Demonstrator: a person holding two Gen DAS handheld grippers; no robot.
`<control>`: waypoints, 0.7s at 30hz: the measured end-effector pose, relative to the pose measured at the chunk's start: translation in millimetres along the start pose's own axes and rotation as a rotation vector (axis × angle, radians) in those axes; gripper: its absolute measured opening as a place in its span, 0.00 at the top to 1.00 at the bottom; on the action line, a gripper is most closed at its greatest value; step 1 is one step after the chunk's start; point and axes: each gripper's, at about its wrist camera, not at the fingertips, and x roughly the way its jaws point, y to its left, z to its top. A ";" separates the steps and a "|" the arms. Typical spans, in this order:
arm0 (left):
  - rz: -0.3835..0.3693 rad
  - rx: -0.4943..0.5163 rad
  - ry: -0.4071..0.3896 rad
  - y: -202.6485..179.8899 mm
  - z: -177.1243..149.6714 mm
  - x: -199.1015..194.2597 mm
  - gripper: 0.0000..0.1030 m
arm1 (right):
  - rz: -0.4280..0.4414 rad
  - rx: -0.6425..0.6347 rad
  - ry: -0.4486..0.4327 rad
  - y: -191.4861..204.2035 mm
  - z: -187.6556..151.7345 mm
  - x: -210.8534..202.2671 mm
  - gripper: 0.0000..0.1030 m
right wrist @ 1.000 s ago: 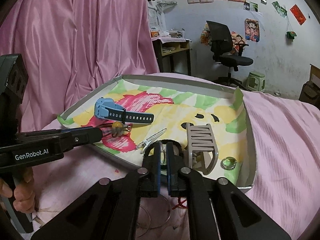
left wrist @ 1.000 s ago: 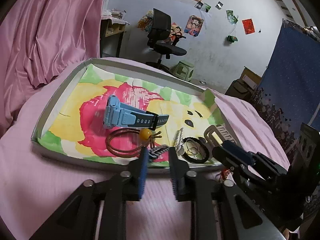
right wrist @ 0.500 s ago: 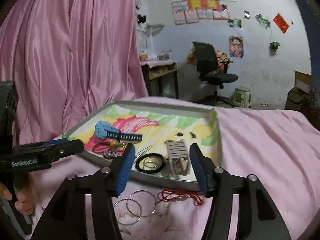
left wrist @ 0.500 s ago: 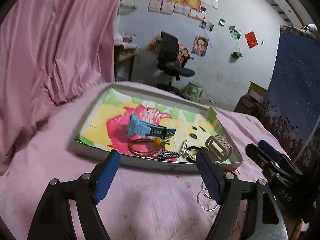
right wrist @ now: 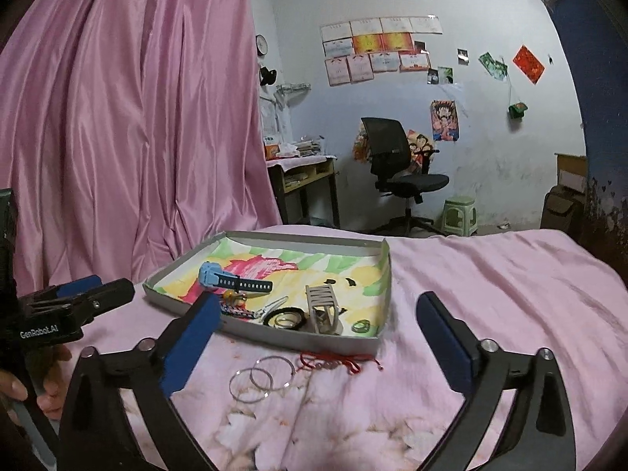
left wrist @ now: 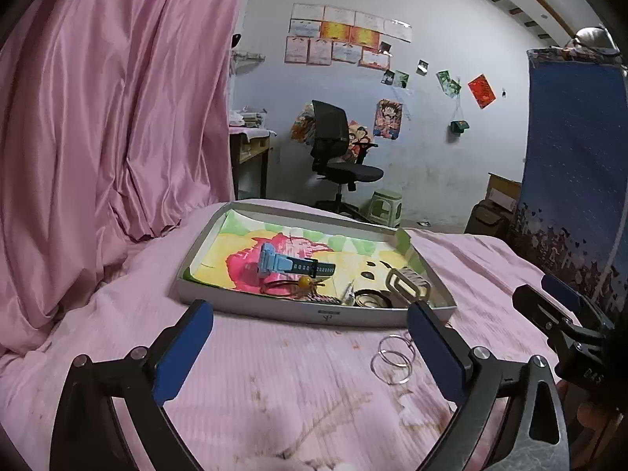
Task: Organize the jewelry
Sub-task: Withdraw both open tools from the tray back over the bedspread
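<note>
A shallow grey tray [left wrist: 274, 314] [right wrist: 298, 339] lined with a flower picture lies on the pink bed. In it are a blue watch [left wrist: 292, 265] [right wrist: 231, 280], a brown cord bracelet with a yellow bead [left wrist: 302, 283], a silver hair clip [right wrist: 271, 306], a black ring bangle [right wrist: 284, 318], a grey claw clip [left wrist: 406, 284] [right wrist: 324, 308] and a green ring [right wrist: 361, 326]. Two silver rings [left wrist: 392, 359] [right wrist: 261, 378] and a red string [right wrist: 339, 361] lie on the bed before the tray. My left gripper [left wrist: 310, 353] and right gripper [right wrist: 320, 345] are open and empty, pulled back from the tray.
Pink curtain [left wrist: 110, 117] hangs on the left. A black office chair [left wrist: 337, 165], a green stool [left wrist: 386, 208] and a desk [right wrist: 302, 180] stand by the far wall. A blue cloth [left wrist: 573, 176] hangs on the right.
Both grippers went from shut at the tray's front edge to wide open. Both have drawn back and up from the tray, leaving the items in it.
</note>
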 end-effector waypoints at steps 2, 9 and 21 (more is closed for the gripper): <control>-0.002 0.005 0.004 -1.8 -2.8 -4.2 0.01 | -0.001 -0.011 -0.006 0.3 -1.1 -7.2 0.02; -0.009 0.042 0.046 -10.4 -13.6 -6.8 0.01 | -0.008 -0.050 0.023 0.4 -7.4 -20.4 0.01; -0.044 0.028 0.156 -8.5 -19.9 12.2 0.01 | -0.018 -0.062 0.129 -8.8 -17.9 -11.1 0.01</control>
